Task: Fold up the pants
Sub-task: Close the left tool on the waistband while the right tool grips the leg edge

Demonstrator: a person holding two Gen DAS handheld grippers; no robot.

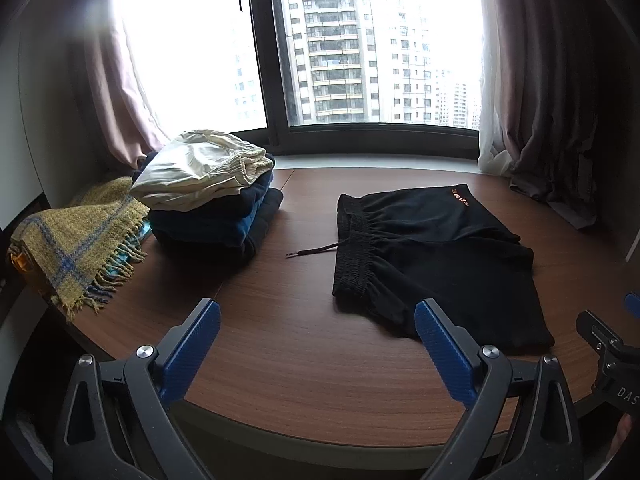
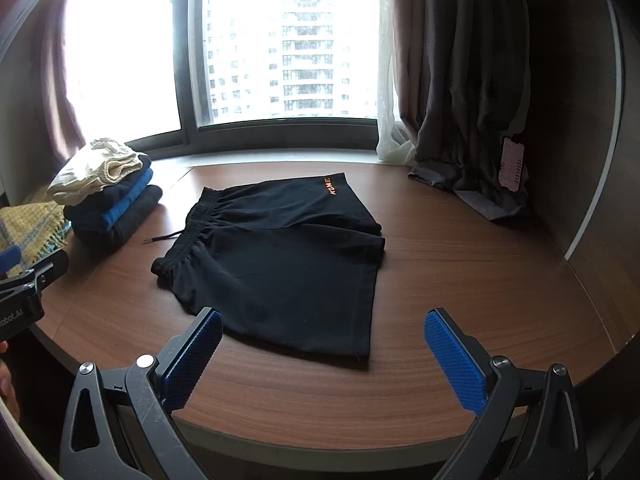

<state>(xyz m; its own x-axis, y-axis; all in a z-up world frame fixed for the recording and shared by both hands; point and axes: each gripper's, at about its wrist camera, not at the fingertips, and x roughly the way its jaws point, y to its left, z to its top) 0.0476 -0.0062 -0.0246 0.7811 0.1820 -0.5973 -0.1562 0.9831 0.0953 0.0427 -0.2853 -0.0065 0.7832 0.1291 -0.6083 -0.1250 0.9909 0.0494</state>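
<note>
Shorts lie flat on your desk in the left wrist view, black, with the elastic waistband to the left and the legs running right. A drawstring trails out from the waistband onto bare wood. Your left tongs hang above the near edge of the desk with the blue pads spread wide and nothing between them; the right-hand pad overlaps the near corner of the shorts in the picture, but you cannot tell whether it touches. To the left of the shorts, well apart, sits a stack of folded clothes, a cream piece on top of blue and dark ones. Just beside it lies a yellow plaid scarf with a fringe, seen whole only from this side. A part of your right tool shows at the far right edge.

From the right wrist you see the shorts more squarely, with the orange lettering near the far hem. Your right tongs are also parted wide and hold nothing, above the near desk edge in front of the near hem. The stack stands at far left. This view alone gives you the dark curtain pooling on the far right of the desk, with a pink tag hanging against it.
</note>
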